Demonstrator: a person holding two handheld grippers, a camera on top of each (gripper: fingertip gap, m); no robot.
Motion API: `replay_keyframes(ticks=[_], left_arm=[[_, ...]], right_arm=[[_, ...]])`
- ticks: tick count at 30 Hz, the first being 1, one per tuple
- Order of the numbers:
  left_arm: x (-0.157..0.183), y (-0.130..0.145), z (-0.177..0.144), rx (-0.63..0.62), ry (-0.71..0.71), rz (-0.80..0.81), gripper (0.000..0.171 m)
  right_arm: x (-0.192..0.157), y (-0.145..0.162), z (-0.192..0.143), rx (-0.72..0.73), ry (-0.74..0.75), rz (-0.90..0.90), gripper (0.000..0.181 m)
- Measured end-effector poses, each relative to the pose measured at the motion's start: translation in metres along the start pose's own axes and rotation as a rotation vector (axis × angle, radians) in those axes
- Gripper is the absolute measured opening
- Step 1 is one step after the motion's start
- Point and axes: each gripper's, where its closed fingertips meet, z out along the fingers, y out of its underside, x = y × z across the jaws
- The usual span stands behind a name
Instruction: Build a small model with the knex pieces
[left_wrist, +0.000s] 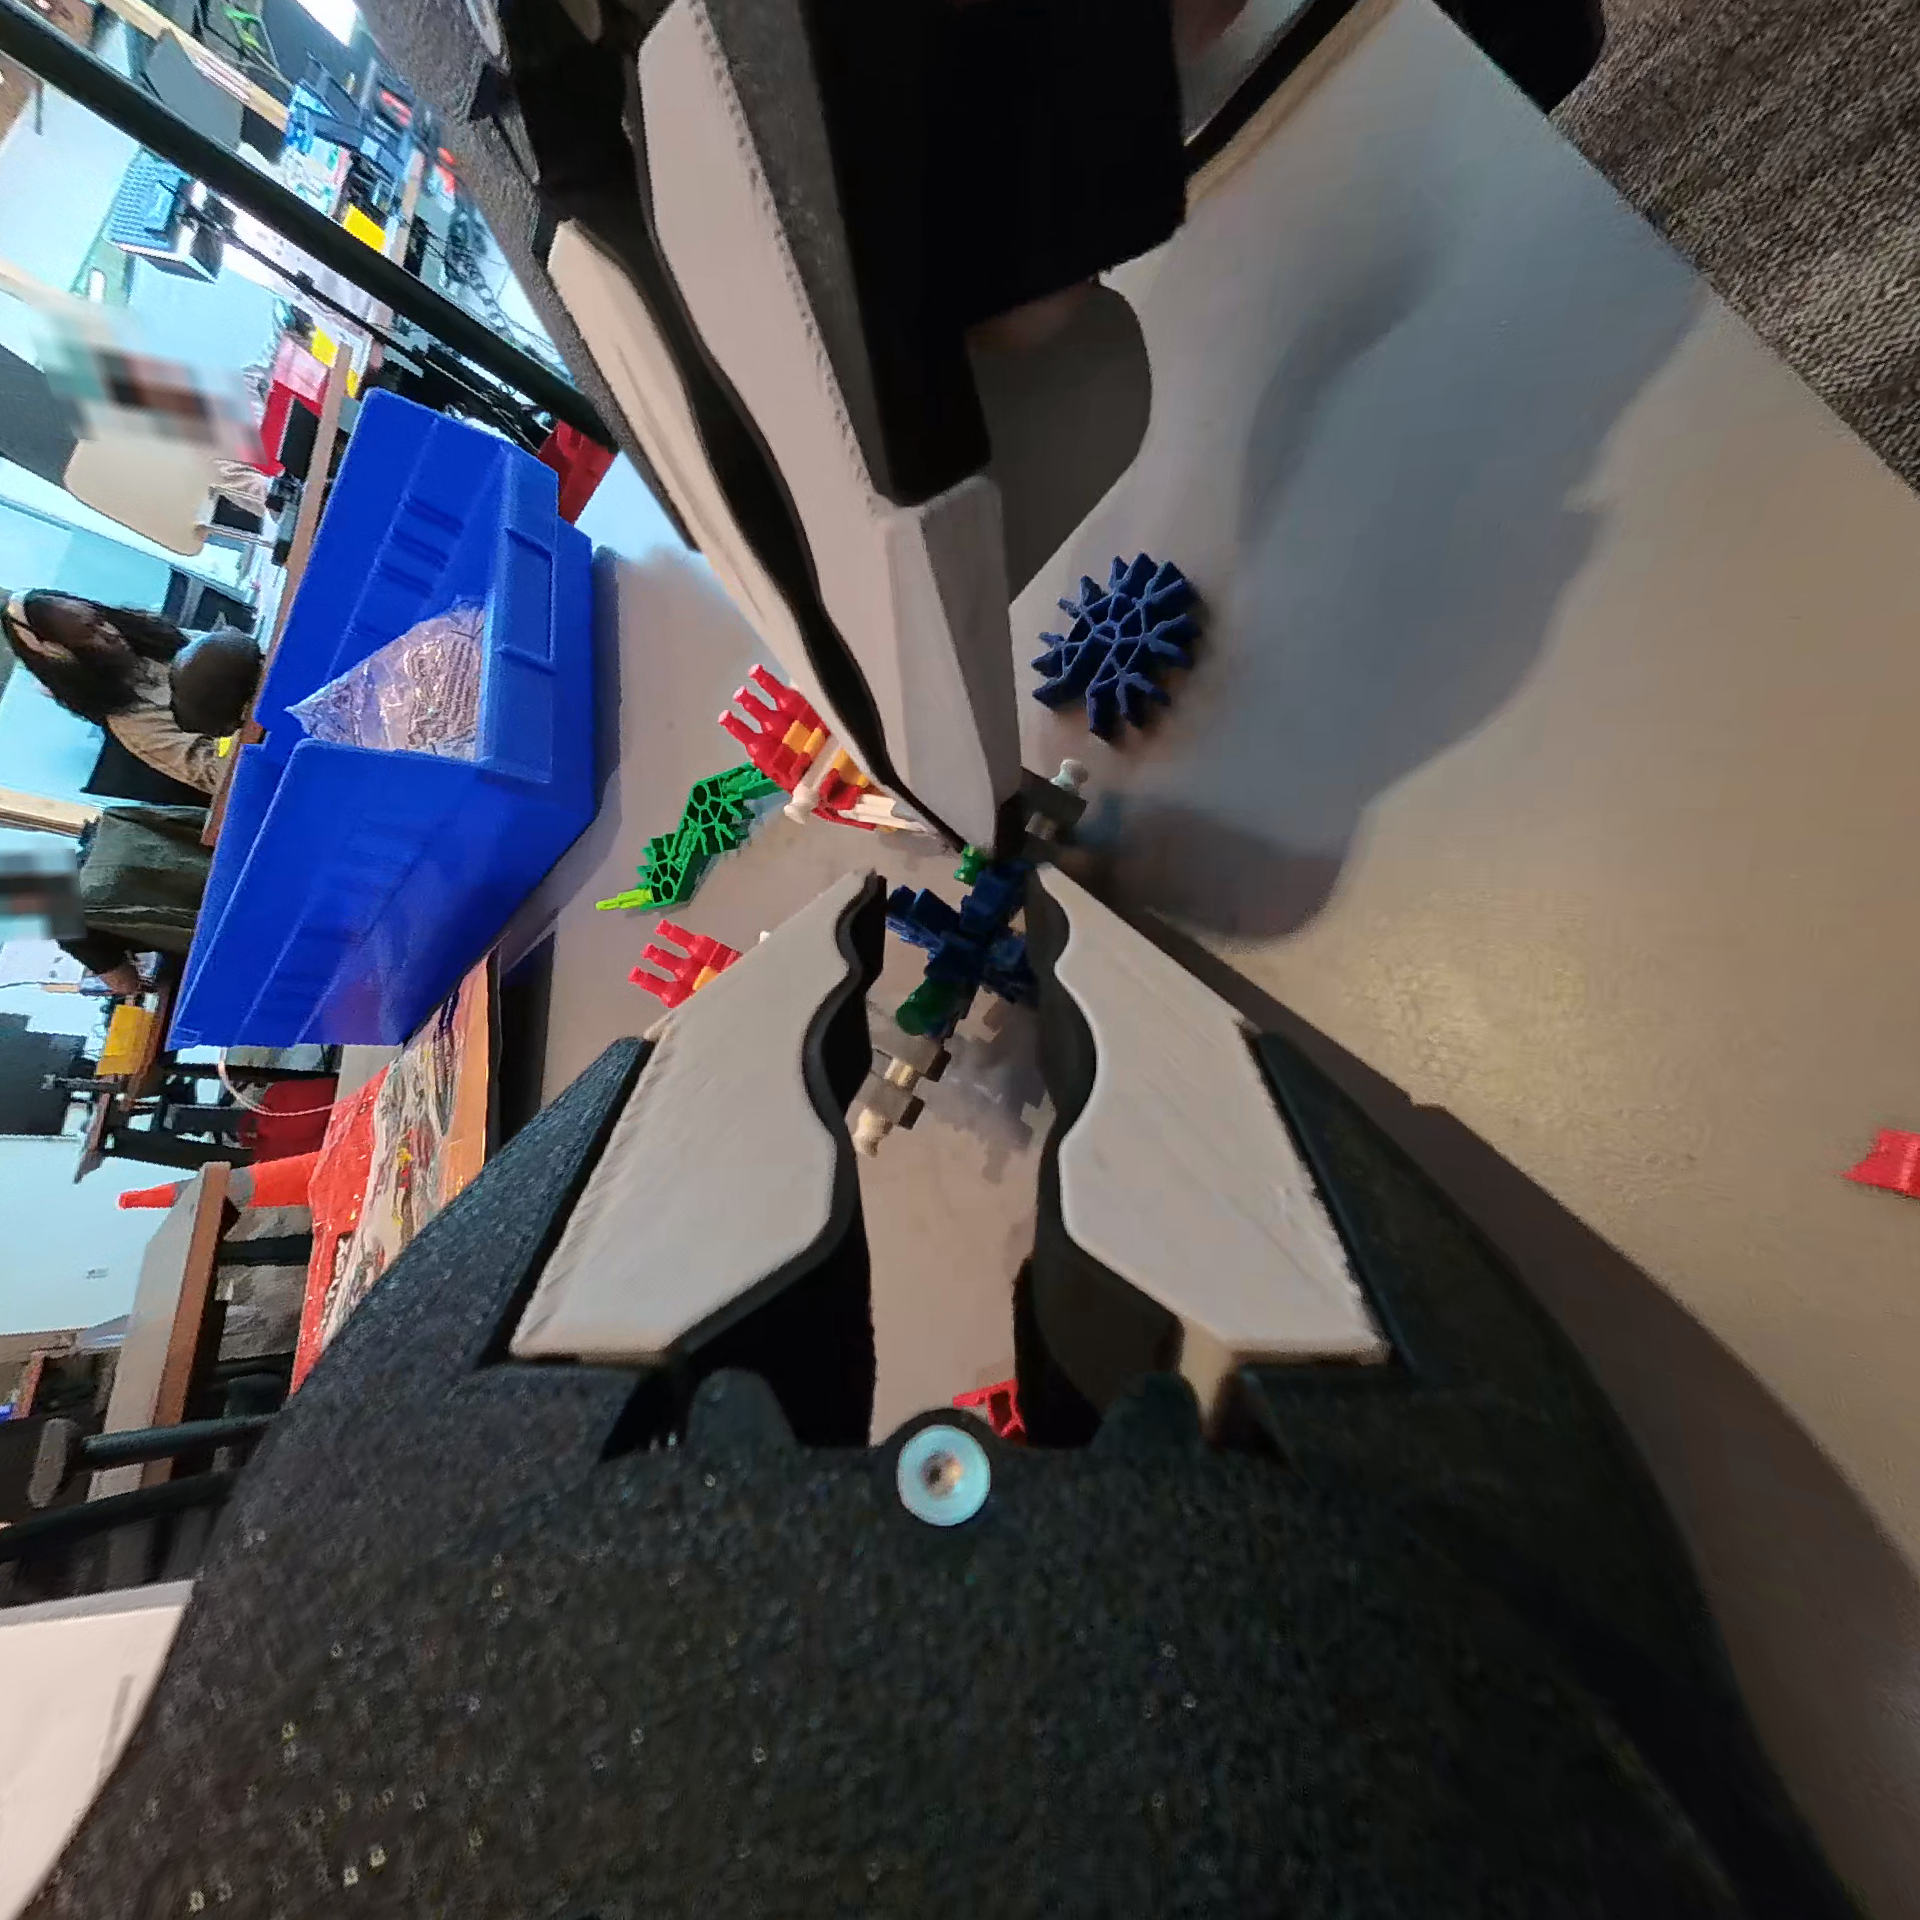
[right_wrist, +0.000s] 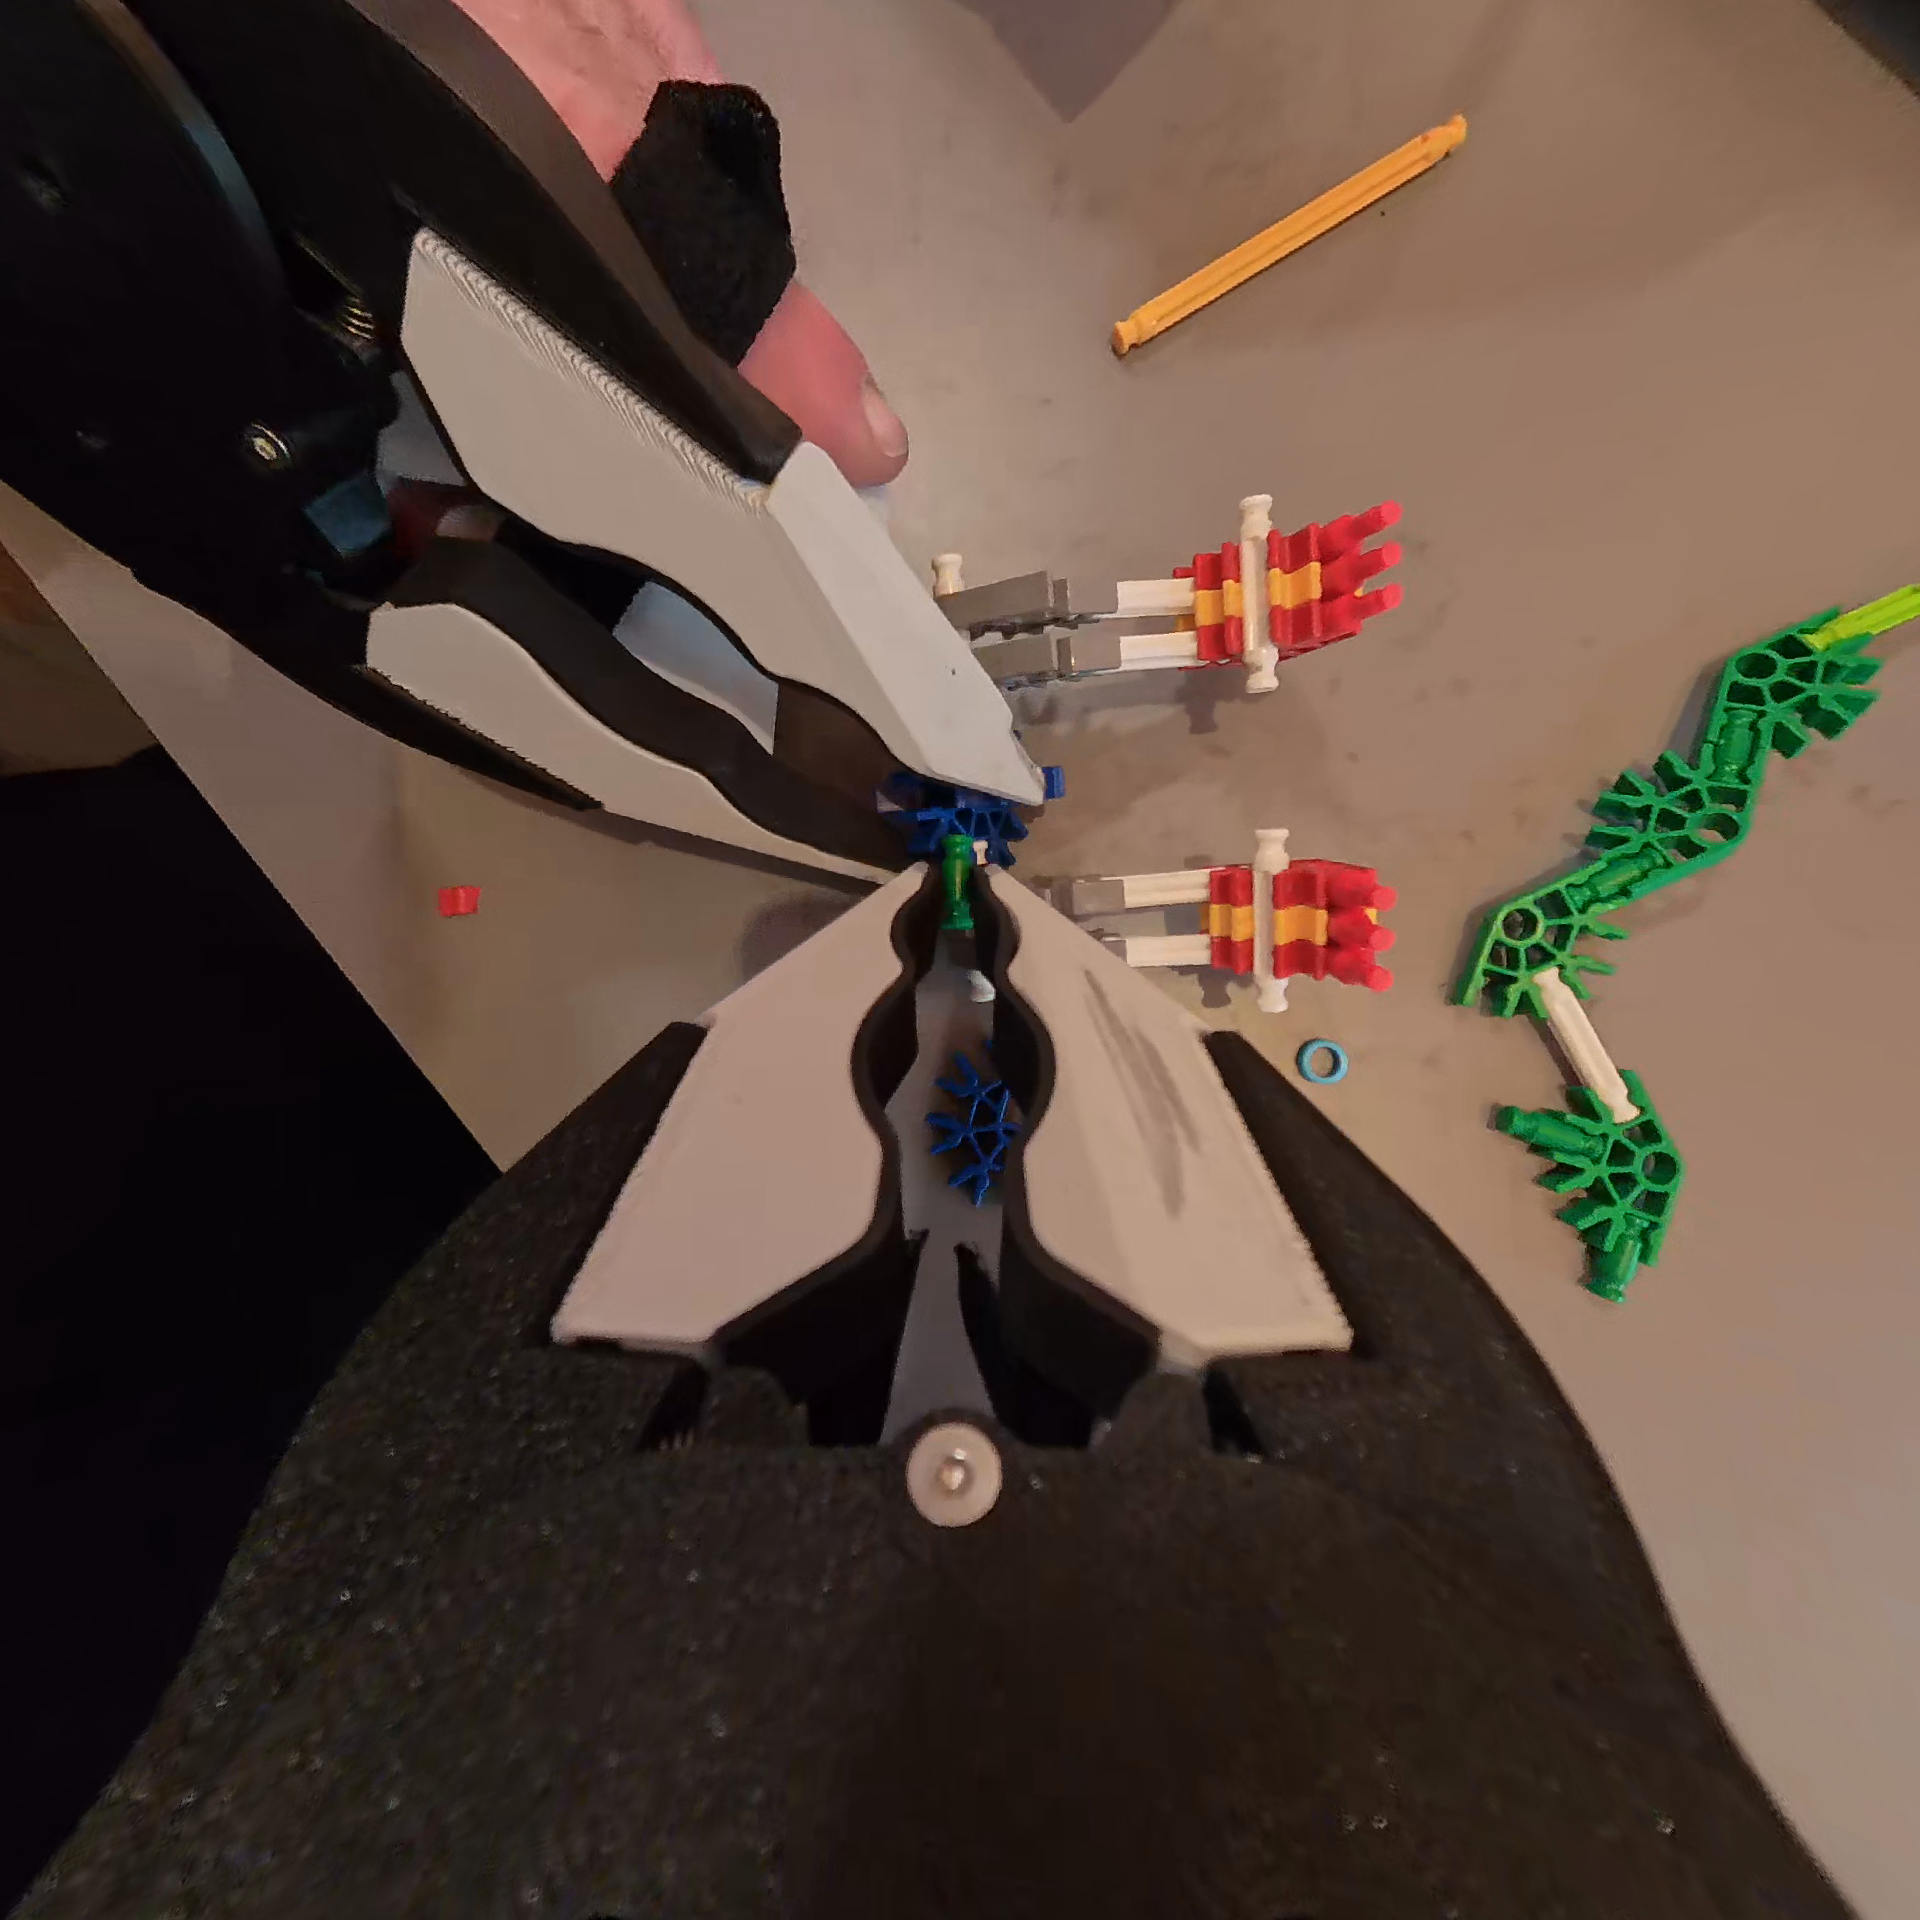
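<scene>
- My right gripper (right_wrist: 958, 891) clamped on short green rod (right_wrist: 957, 883), long axis along my fingers, far end plugged into blue connector cluster (right_wrist: 961, 821)
- My left gripper (left_wrist: 951, 891) clamped on that cluster from opposite side
- Red-yellow assemblies (right_wrist: 1288, 597) just right, green chain (right_wrist: 1673, 821) farther; grey table (right_wrist: 1558, 1507) open near right

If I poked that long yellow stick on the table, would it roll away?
Probably a little. The yellow stick is long, thin and lies flat on the table with nothing touching it, so a sideways poke could roll it. Its ridged sides and knobby ends may stop it soon. It looks like stiff, light plastic, so it should slide easily and not bend.
</scene>
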Motion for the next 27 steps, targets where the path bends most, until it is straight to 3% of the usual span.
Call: replay_keyframes(ticks=[13,19,27], left_arm=[[-0.008,0.008,-0.012,0.002,-0.009,-0.057,0.03],[-0.004,0.013,-0.009,-0.013,0.02,-0.056,0.018],[-0.004,0.011,-0.005,-0.015,-0.016,-0.038,0.017]], right_arm=[[0.0,-0.006,0.004,-0.078,-0.005,-0.062,0.005],[0.001,-0.007,0.006,-0.093,-0.004,-0.06,0.005],[0.006,-0.006,0.007,-0.079,-0.003,0.009,0.005]])
